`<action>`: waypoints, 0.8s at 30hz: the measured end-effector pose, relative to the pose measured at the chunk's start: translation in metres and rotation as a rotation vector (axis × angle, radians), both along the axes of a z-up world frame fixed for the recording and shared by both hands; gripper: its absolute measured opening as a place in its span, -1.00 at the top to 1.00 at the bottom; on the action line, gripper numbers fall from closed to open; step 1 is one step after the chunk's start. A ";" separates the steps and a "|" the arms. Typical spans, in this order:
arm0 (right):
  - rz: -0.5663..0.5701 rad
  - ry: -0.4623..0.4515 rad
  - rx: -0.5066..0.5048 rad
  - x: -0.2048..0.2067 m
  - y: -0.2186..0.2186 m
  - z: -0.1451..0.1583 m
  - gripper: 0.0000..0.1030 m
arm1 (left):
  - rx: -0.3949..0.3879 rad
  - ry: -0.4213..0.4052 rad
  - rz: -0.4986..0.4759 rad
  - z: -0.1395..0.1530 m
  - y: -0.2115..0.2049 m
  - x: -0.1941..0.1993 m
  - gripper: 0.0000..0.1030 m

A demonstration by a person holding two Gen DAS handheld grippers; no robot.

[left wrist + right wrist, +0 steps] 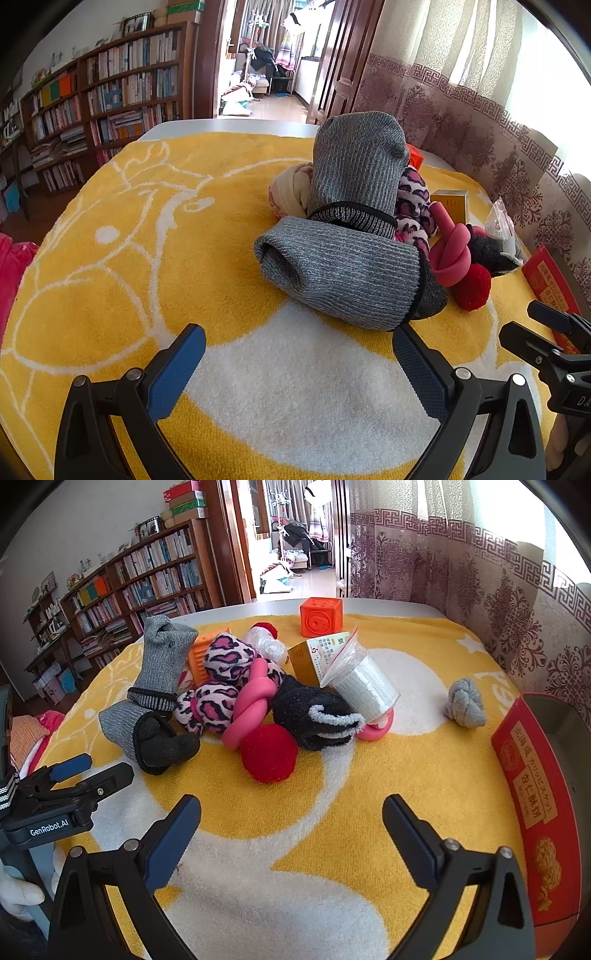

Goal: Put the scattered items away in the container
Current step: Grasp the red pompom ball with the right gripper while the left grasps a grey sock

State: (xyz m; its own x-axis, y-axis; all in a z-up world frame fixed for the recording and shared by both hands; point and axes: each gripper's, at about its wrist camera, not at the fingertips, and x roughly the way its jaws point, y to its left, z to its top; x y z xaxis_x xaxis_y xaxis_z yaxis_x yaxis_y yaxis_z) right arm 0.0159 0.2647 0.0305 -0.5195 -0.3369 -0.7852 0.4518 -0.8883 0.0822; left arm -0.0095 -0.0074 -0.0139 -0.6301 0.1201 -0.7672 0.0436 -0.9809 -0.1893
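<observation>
A yellow and white towel (332,805) covers the worktop (258,607), and most of the loose items sit heaped together near its middle. The left gripper (299,363) hovers over the towel with its jaws spread wide and nothing between them; just ahead of it lies a grey knitted sock (343,266), part of it flat and part standing up. Beside the sock in the left wrist view are a pink knotted tube (452,254), a red pompom (472,286) and a pink leopard-print cloth (412,206). The right gripper (291,830) likewise hangs above bare towel, jaws fully apart and empty, facing the pile. From its camera the pile shows a black fuzzy sock (314,716) touching the red pompom, a clear bag holding a white roll (364,683) leaning on a small printed carton (321,653), and a dark glove (162,746) at the foot of the grey sock. An orange cube (319,616) stands apart at the far edge of the towel, and a grey knotted cloth (463,703) lies alone to the right. The container, a red box (535,805) with printed sides, sits at the right edge of the towel, near the right gripper and apart from the pile. Bookshelves (147,579) line the wall behind, and a patterned curtain (480,572) hangs to the right.
</observation>
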 end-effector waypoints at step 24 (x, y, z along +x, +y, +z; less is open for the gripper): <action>-0.031 -0.093 -0.122 -0.029 -0.002 -0.018 0.21 | 0.034 -0.009 -0.018 -0.003 0.002 0.000 -0.98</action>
State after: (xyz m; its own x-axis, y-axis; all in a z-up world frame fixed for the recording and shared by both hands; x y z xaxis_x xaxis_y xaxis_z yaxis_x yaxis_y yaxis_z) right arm -0.0127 0.2631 0.0128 -0.4581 -0.4179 -0.7846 0.4094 -0.8826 0.2311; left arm -0.0098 -0.0051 -0.0166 -0.6205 0.1575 -0.7683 0.0282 -0.9745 -0.2226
